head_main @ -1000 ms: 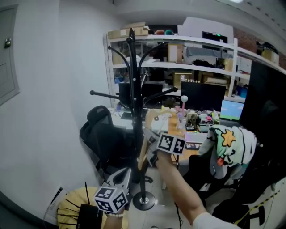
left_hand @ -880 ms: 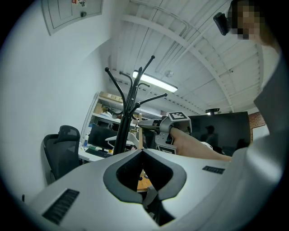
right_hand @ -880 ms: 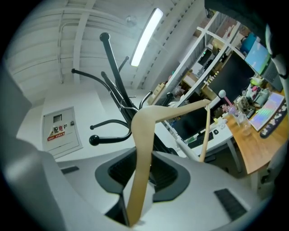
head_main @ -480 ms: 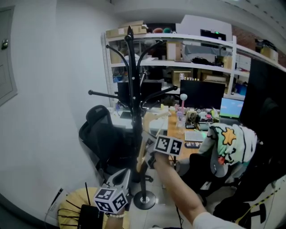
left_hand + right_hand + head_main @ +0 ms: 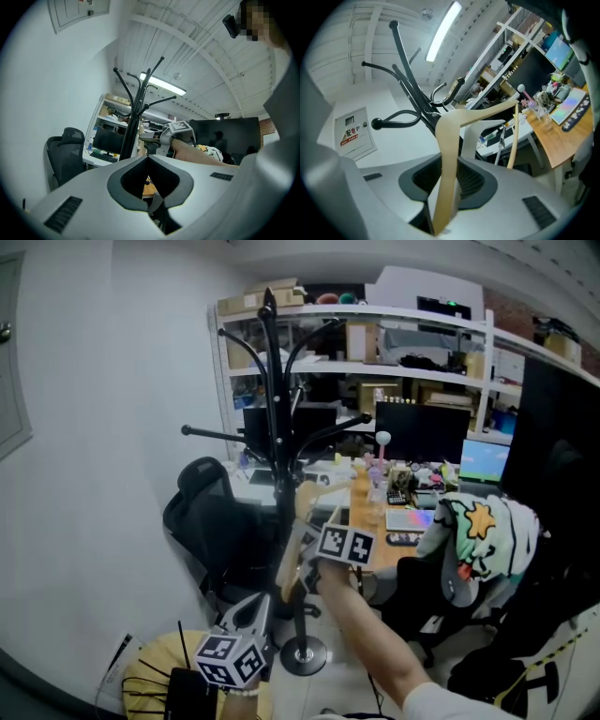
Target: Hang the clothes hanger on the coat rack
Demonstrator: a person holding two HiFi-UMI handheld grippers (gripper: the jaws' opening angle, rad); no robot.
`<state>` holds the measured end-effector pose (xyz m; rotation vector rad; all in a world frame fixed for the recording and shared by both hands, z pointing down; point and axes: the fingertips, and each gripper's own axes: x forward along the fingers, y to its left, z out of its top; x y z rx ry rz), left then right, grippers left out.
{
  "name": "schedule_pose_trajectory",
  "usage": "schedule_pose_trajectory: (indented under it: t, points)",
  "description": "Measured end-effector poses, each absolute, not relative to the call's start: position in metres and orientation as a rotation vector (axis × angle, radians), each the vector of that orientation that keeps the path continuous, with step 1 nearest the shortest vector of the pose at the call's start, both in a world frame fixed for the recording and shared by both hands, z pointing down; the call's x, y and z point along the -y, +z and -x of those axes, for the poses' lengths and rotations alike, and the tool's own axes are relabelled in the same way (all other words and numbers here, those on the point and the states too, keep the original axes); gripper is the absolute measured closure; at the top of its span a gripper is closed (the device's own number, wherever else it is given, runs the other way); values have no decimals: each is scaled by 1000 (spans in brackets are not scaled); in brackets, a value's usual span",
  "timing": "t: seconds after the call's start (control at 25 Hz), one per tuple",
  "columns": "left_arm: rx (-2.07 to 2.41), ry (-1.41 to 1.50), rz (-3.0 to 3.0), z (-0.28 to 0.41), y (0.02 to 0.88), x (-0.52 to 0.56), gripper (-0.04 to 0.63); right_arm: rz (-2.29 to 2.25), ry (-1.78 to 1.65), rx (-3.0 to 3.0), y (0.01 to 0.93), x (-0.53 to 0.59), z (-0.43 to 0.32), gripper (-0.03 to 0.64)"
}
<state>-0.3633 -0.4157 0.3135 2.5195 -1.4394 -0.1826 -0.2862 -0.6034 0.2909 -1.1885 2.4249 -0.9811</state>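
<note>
The black coat rack (image 5: 279, 474) stands in the middle of the head view, its curved arms spreading from the pole. My right gripper (image 5: 309, 563) is beside the pole at mid height, shut on one arm of a pale wooden clothes hanger (image 5: 292, 554). In the right gripper view the hanger (image 5: 449, 140) rises from between the jaws, and its hook end is close to the rack's arms (image 5: 405, 70). Whether the hook rests on an arm I cannot tell. My left gripper (image 5: 255, 613) is held low near the rack's base (image 5: 302, 652), jaws shut and empty (image 5: 147, 158).
A black office chair (image 5: 202, 512) stands left of the rack. Behind are shelves of boxes (image 5: 412, 334) and a desk with monitors (image 5: 422, 437). A chair draped with a patterned garment (image 5: 478, 540) is at the right. A round straw-coloured thing (image 5: 155, 671) lies at bottom left.
My right gripper has sunk a little with the hanger and drawn closer to the rack's pole. The left gripper has stayed where it was.
</note>
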Motion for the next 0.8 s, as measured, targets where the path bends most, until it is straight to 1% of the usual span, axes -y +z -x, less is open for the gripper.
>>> schedule_pose_trajectory:
  t: [0.8]
  points:
    - [1423, -188, -2512, 367, 319, 410, 601, 1258, -922, -2472, 296, 603, 289, 480]
